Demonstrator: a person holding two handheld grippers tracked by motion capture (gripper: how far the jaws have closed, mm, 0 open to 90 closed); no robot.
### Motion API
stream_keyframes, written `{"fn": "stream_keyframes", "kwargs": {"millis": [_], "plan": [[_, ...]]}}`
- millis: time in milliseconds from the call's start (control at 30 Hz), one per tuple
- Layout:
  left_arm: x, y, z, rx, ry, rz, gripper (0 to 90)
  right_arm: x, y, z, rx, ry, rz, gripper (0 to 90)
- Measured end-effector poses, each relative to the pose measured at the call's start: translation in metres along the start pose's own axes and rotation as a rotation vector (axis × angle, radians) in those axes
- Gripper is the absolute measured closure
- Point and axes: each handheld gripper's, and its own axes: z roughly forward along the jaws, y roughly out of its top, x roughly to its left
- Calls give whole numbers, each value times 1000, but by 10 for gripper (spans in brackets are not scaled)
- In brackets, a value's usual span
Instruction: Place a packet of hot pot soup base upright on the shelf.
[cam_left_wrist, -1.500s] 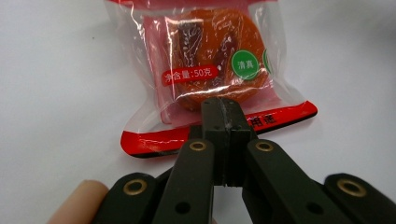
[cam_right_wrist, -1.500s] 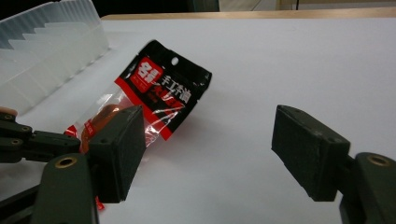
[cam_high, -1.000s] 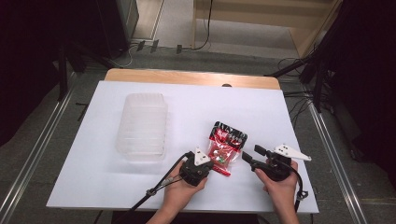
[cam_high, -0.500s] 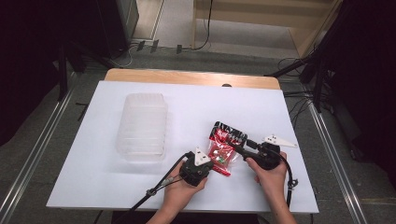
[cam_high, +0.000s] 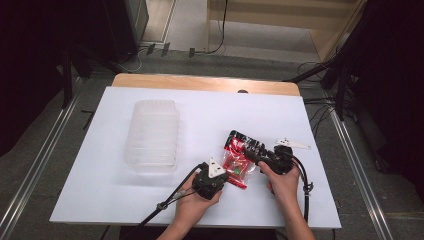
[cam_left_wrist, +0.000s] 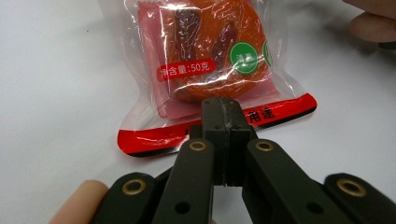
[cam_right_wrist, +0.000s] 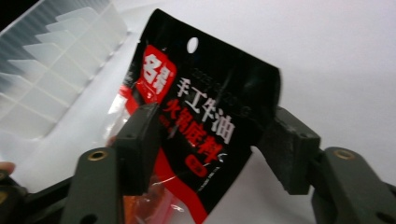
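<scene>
Just beside the packet, a clear tray.

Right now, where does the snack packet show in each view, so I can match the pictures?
High view: snack packet lies right of centre, between the left tool and the right tool.
Left gripper view: packet at top centre, its red bottom edge clamped.
Right gripper view: packet at centre, between open jaws.
Shared landmark: white table.

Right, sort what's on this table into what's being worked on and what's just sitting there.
In the job:
- snack packet, its red bottom seal pinched by the left tool
- black sauce packet, between the open jaws of the right tool

Lying about:
- clear plastic tray, apart from both tools, on the white table
</scene>
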Motion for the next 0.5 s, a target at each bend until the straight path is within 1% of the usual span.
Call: {"fn": "stream_keyframes", "kwargs": {"millis": [33, 100, 133, 167, 200, 233, 267, 300, 333, 400, 433, 467, 500], "plan": [[0, 0, 0, 0, 0, 0, 900, 1, 0, 0, 1, 13, -4, 463], [0, 0, 0, 2, 2, 3, 900, 4, -1, 0, -3, 35, -29, 541], [0, 0, 0, 2, 2, 3, 900, 4, -1, 0, -3, 35, -29, 541], [0, 0, 0, 2, 3, 2, 900, 8, -1, -1, -7, 55, -56, 588], [0, 0, 0, 2, 3, 2, 900, 8, -1, -1, -7, 55, -56, 588], [0, 0, 0, 2, 4, 3, 900, 11, -1, -3, -18, 70, -73, 658], [0, 0, 0, 2, 4, 3, 900, 13, -1, -4, -23, 70, -83, 697], [0, 0, 0, 4, 3, 5, 900, 13, -1, -5, -27, 72, -96, 714], [0, 0, 0, 4, 3, 5, 900, 13, -1, -5, -27, 72, -96, 714], [0, 0, 0, 3, 4, 5, 900, 15, -1, -7, -34, 69, -97, 757], [0, 0, 0, 3, 5, 6, 900, 15, -1, -8, -39, 68, -108, 787], [-1, 0, 0, -2, 9, 10, 900, 19, -1, -10, -45, 59, -126, 890], [-1, 0, 0, -2, 9, 10, 900, 19, -1, -10, -45, 59, -126, 890]]}}
